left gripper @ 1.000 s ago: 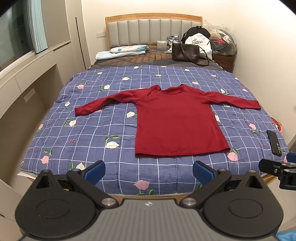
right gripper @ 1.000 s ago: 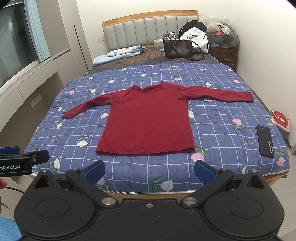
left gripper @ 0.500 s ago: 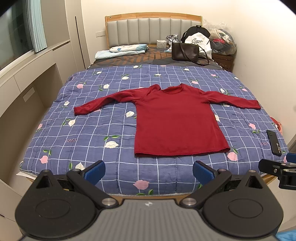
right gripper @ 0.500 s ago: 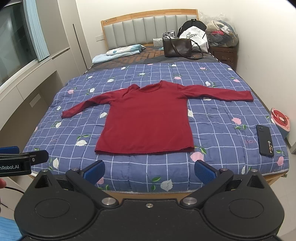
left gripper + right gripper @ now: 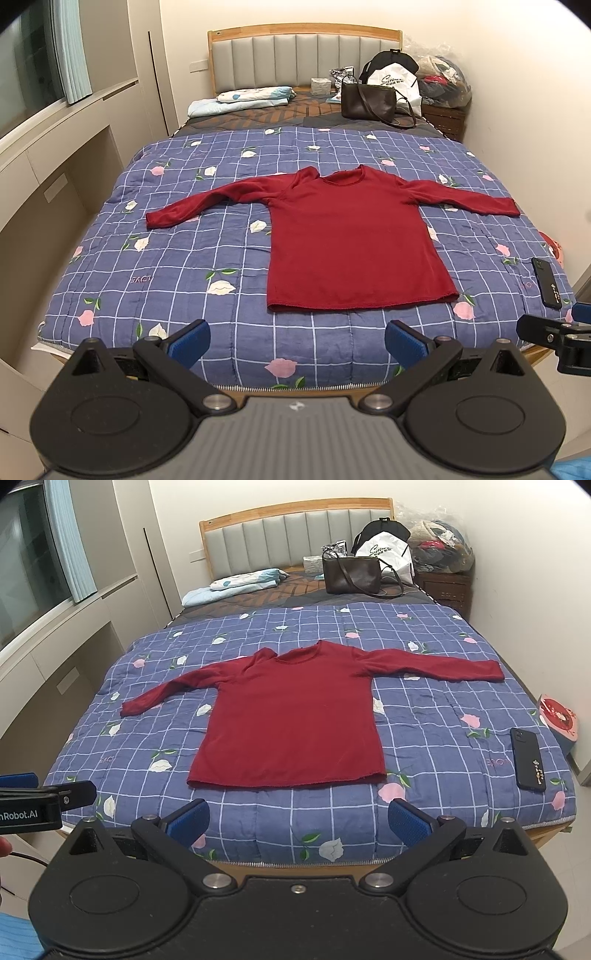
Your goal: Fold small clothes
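Observation:
A dark red long-sleeved shirt (image 5: 354, 240) (image 5: 291, 723) lies flat on the blue checked quilt (image 5: 177, 258) (image 5: 443, 738), both sleeves spread out to the sides, hem toward me. My left gripper (image 5: 297, 341) hangs open at the foot of the bed, short of the hem, with nothing between its blue pads. My right gripper (image 5: 299, 821) is likewise open and empty, level with the bed's near edge. Each gripper shows at the other view's side edge.
A black phone (image 5: 549, 282) (image 5: 527, 758) lies on the quilt near the right front corner. A brown handbag (image 5: 351, 576), a white bag (image 5: 384, 555) and a folded pillow (image 5: 236, 585) sit by the headboard. A wall runs close on the right, cabinets on the left.
Both views have crept slightly forward toward the bed; the shirt and the open jaws are unchanged.

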`<state>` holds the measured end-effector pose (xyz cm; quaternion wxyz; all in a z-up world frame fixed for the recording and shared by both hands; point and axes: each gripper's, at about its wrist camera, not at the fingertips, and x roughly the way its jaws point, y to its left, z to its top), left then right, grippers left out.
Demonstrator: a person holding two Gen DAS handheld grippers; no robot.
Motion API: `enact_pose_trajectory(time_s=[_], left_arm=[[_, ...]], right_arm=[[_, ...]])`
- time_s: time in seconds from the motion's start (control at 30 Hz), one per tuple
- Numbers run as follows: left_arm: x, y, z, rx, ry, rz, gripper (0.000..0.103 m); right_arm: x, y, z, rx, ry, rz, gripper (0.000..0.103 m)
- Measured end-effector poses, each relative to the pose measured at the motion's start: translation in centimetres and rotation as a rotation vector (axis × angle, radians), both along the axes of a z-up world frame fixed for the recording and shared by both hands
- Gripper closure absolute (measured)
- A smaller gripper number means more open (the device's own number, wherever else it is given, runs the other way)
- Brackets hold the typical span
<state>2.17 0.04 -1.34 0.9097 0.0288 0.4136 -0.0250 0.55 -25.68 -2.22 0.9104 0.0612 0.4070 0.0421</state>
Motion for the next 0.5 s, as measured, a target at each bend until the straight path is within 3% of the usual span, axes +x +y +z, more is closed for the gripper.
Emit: enact_pose_trajectory(time_s=[0.5], left_arm=[[0.19, 0.27, -0.03, -0.001, 0.006, -0.003, 0.000]], right_arm=[[0.27, 0.10, 0.14, -0.010, 0.013, -0.007, 0.000]])
